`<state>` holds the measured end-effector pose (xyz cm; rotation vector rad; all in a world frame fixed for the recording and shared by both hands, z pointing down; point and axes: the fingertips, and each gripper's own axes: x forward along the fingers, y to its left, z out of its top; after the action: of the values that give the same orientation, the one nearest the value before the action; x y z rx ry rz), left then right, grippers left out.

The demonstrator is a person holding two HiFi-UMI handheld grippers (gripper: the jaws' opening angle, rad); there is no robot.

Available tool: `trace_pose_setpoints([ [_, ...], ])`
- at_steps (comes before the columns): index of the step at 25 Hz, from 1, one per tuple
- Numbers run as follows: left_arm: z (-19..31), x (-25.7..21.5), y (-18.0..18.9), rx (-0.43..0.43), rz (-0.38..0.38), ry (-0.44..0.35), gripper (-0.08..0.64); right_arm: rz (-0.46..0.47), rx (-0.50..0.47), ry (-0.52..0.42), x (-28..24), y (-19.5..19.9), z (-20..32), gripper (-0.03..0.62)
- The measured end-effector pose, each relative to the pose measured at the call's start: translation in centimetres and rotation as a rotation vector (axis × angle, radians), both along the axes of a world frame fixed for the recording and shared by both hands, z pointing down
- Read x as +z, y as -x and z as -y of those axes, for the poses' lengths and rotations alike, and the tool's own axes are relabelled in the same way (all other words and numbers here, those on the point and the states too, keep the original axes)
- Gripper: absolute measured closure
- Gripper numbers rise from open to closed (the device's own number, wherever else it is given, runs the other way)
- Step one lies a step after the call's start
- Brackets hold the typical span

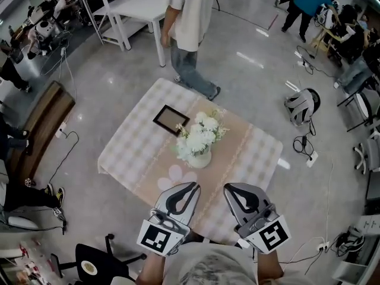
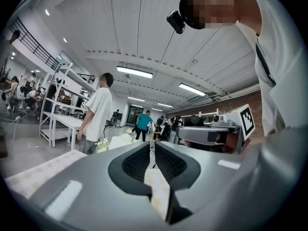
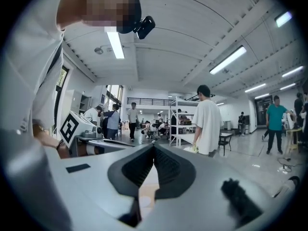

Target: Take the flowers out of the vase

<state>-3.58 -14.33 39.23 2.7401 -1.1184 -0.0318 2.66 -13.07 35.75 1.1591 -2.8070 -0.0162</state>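
Nearest the wearer, the left gripper (image 1: 191,190) hung over the table's (image 1: 127,153) near edge, its jaws a narrow slit apart with nothing between them. Just beside it, the right gripper (image 1: 231,190) had its jaws closed tip to tip, empty too. Ahead of both, untouched, the white flowers (image 1: 200,132) stood in the pale vase (image 1: 200,159) at the table's middle. Beyond lay a dark flat rectangle (image 1: 171,119), possibly a picture frame. Past the far edge stood a person (image 1: 190,28) in a white shirt
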Motion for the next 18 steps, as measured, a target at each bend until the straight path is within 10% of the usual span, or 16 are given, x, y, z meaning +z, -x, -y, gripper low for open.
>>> trace_pose_setpoints([
  [18, 3.2, 5.2, -2.0, -0.065, 0.039, 0.101, 0.426, -0.006, -0.06, 0.09, 3.8, -2.5, 2.3, 0.577],
])
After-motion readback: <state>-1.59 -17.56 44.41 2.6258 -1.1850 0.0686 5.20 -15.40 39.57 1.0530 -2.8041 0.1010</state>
